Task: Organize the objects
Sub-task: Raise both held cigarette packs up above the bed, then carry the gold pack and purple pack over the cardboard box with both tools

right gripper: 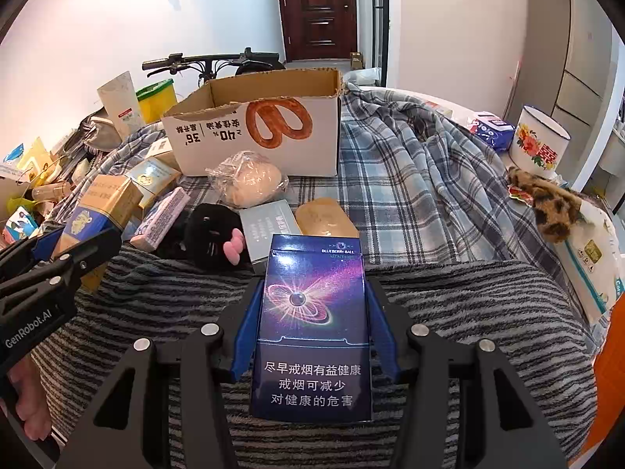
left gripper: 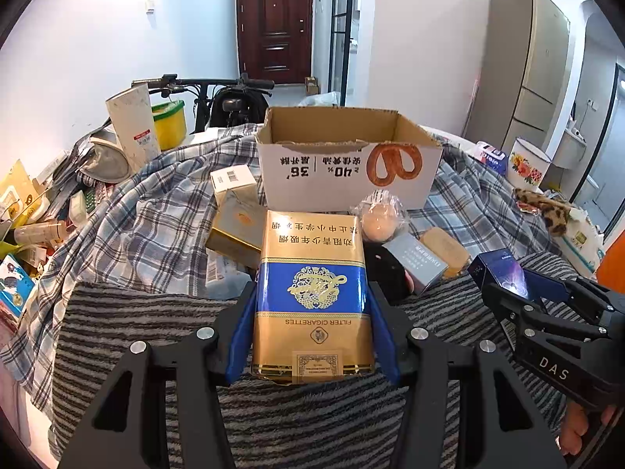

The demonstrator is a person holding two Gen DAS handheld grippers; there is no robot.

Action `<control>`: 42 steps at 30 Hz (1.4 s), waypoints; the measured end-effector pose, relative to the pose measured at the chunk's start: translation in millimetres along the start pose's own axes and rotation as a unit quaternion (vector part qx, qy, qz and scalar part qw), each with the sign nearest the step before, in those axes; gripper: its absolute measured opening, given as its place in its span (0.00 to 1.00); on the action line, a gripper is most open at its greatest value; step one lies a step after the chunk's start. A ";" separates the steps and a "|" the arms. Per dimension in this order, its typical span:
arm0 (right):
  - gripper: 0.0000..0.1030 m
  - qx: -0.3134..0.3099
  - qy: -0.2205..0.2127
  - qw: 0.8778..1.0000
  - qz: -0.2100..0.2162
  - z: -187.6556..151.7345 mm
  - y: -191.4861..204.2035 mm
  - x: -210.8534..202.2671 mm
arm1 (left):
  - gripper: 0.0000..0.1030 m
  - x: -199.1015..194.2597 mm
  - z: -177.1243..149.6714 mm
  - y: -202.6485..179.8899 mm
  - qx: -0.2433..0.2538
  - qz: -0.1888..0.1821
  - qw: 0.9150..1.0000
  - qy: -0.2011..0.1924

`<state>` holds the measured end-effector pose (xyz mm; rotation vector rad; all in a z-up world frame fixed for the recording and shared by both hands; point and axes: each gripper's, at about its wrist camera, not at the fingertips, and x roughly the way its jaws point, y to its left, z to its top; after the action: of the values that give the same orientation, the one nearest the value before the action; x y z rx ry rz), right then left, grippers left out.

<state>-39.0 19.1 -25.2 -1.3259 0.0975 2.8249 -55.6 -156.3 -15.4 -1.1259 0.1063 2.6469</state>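
Observation:
My left gripper (left gripper: 312, 293) is shut on a gold and blue cigarette pack (left gripper: 312, 258), its blue pads pressed on both long sides. It hangs above a striped blanket (left gripper: 312, 410). My right gripper (right gripper: 314, 289) is shut on a dark blue cigarette pack (right gripper: 312, 332) with a purple galaxy print. Each wrist view shows the other gripper at its side: the right gripper (left gripper: 519, 293) with the dark pack (left gripper: 500, 269), the left gripper (right gripper: 74, 242) with the gold pack (right gripper: 90, 219). An open cardboard box (left gripper: 343, 168) (right gripper: 218, 133) stands beyond both, its inside hidden.
In front of the box lie a bagged round bun (right gripper: 250, 179), a grey box (right gripper: 269, 226), a tan block (right gripper: 324, 219), a black plush toy (right gripper: 213, 234) and several small cartons (left gripper: 234, 215). A flowered enamel mug (right gripper: 539, 140) stands at the right. Clutter piles up at the left (left gripper: 39, 211).

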 end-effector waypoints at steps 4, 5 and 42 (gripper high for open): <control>0.49 -0.006 -0.021 1.000 -0.006 6.0 1.9 -13.4 | 0.54 -14.7 6.7 2.2 -0.008 -0.002 1.000 -0.018; 0.49 -0.008 -0.026 1.000 -0.008 7.2 2.5 -16.8 | 0.54 -17.8 8.9 2.3 -0.011 -0.004 1.000 -0.023; 0.49 -0.047 -0.381 0.922 -0.050 146.3 30.8 -225.1 | 0.54 -165.9 180.0 9.1 0.002 -0.056 0.955 -0.292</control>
<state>-8.8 -0.1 242.7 -0.1507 -0.1178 3.0427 -73.2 -169.7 228.5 -0.2977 -0.0643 2.7473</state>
